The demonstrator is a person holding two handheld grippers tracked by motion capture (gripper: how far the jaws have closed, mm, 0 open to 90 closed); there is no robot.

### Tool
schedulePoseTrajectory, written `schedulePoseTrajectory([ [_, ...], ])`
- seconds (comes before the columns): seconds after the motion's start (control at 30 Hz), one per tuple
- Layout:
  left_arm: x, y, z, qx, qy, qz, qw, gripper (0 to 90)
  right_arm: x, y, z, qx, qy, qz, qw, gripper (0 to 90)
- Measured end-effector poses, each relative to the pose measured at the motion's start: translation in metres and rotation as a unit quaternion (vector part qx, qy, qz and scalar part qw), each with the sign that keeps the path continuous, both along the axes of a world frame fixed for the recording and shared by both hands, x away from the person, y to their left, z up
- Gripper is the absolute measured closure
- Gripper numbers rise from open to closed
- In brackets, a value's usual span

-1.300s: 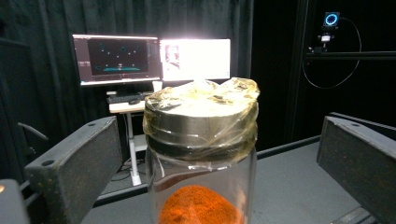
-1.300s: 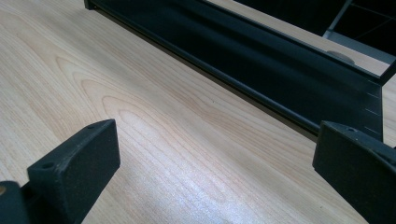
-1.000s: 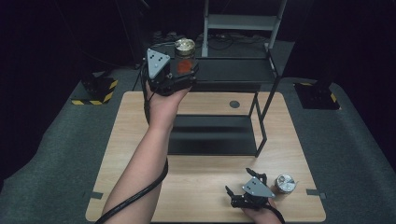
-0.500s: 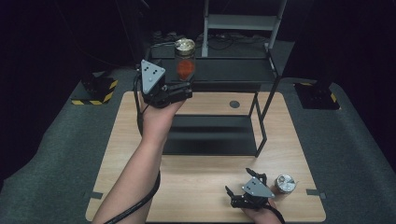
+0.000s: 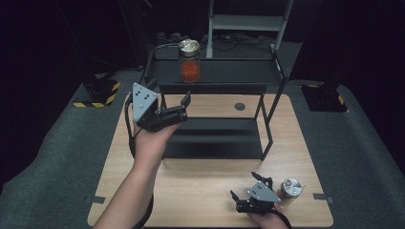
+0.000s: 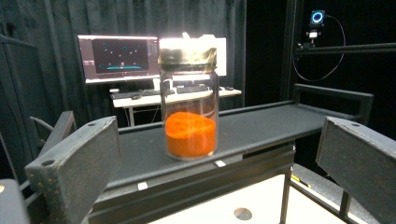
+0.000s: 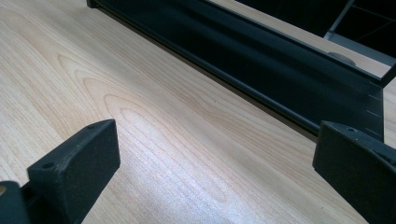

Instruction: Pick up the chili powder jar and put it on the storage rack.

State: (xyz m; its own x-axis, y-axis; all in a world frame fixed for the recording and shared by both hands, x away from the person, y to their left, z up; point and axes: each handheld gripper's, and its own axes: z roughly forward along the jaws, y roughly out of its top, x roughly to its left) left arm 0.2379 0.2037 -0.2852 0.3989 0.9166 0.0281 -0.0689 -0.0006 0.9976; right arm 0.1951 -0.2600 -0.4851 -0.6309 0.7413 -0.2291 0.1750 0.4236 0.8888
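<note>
A glass jar (image 5: 189,61) with orange powder and a metal lid stands upright on the top shelf of a black rack (image 5: 239,76). In the left gripper view the same jar (image 6: 189,105) sits free ahead of the spread jaws. My left gripper (image 5: 177,107) is open, held in the air below and left of the jar, with nothing in it. My right gripper (image 5: 244,192) rests low over the wooden table (image 5: 200,181) near its front edge, open and empty. A small metal-lidded jar (image 5: 291,187) stands just right of it.
The rack's lower shelf (image 5: 215,138) lies flat on the table's middle. A round grommet hole (image 5: 239,106) marks the tabletop behind it. Grey floor surrounds the table; a yellow-black striped base (image 5: 98,93) sits far left. A lit monitor (image 6: 119,58) glows behind the rack.
My left gripper let go of the orange jar, which stays on the top shelf, and drew back down and toward me, open. The right gripper stayed put.
</note>
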Motion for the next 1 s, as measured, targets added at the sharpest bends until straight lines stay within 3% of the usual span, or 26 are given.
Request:
schedulePoseTrajectory([
  [0.27, -0.021, 0.006, -0.015, 0.006, -0.001, 0.002, 1.0, 0.4, 0.0, 0.0, 0.0, -0.001, 0.001, 0.001, 1.0, 0.0],
  [0.67, -0.049, 0.014, -0.055, 0.02, 0.017, 0.004, 0.9996, 0.4, 0.0, 0.001, 0.001, -0.005, 0.0, 0.002, 1.0, 0.0],
  [0.9, -0.061, 0.02, -0.086, 0.024, 0.046, -0.005, 0.9986, 0.4, 0.0, 0.001, 0.001, -0.006, -0.001, 0.002, 1.0, 0.0],
  [1.0, -0.063, 0.021, -0.093, 0.024, 0.054, -0.008, 0.9982, 0.4, 0.0, 0.001, 0.001, -0.006, 0.0, 0.002, 1.0, 0.0],
])
